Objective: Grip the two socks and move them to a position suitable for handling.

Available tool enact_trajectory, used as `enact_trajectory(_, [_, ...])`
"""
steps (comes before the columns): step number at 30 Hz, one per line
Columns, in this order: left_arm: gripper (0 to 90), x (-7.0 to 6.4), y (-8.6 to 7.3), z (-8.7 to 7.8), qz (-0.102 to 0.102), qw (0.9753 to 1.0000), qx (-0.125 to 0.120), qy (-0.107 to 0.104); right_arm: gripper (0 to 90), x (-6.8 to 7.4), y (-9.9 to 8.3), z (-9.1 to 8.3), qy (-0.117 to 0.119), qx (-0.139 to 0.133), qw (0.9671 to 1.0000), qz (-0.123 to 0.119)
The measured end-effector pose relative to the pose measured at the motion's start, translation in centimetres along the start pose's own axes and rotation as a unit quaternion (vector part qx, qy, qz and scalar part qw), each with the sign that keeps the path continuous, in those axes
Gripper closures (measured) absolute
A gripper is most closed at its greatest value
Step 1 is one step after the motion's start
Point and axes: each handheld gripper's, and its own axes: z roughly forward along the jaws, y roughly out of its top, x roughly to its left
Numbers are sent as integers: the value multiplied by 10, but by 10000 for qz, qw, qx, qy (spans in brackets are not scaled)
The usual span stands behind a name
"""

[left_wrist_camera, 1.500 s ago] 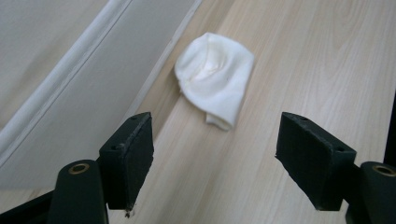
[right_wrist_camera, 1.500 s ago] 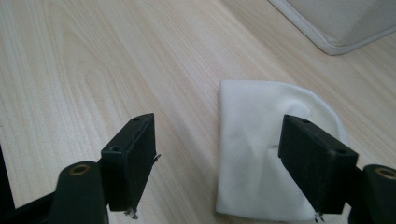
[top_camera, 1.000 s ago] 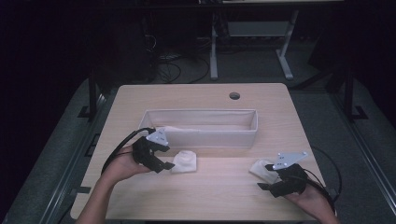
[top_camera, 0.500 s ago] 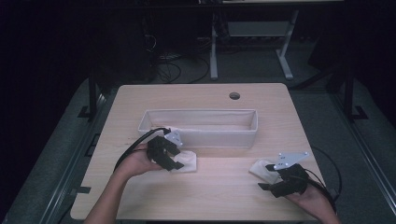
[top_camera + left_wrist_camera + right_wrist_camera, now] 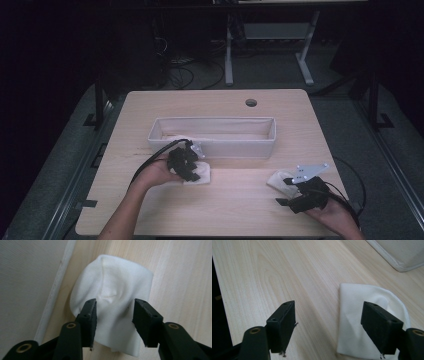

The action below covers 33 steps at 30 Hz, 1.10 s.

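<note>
A white folded cloth (image 5: 112,297) lies on the wooden table just in front of the fabric bin (image 5: 212,145). My left gripper (image 5: 114,315) is pressed down over this cloth (image 5: 203,173), jaws open and straddling a raised fold in its middle. A second white cloth (image 5: 362,322) lies near the table's front right. My right gripper (image 5: 332,322) hovers low beside it, jaws wide open, one jaw over the cloth's edge and the other over bare wood. In the high view the left gripper (image 5: 189,167) and right gripper (image 5: 286,194) sit at those two cloths, the second cloth (image 5: 276,180) partly hidden.
The long pale bin (image 5: 25,277) stands across the table's middle, its front wall right beside the left cloth; its corner (image 5: 402,252) lies beyond the right cloth. A round hole (image 5: 251,102) is in the table's far side. Bare wood (image 5: 240,200) lies between the hands.
My left gripper has moved right and tipped down onto the left cloth, its jaws now astride it. The right gripper has stayed in place.
</note>
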Motion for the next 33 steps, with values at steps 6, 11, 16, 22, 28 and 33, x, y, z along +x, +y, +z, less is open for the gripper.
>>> enact_trajectory(6, [649, -4, 2, 2, 116, 9997, 67, 225, 274, 2, 1, 2, 28, 29, 10000, -23])
enact_trajectory(11, [768, -9, 5, 4, 267, 9992, 132, 274, 274, 3, 2, 0, 7, 16, 10000, -48])
enact_trajectory(16, [836, -14, 8, 3, 501, 9981, 155, 330, 275, 3, 2, 1, 23, 12, 10000, -38])
enact_trajectory(22, [845, -21, 18, -9, 690, 9974, -26, 203, 275, 0, 1, -1, 21, -38, 10000, 2])
enact_trajectory(28, [842, -32, 36, -6, 998, 9950, -80, -13, 275, 3, 2, 0, 55, -26, 10000, -40])
enact_trajectory(33, [832, -36, 43, 4, 1128, 9935, -30, -176, 275, 3, 2, -2, 27, -37, 10000, -46])
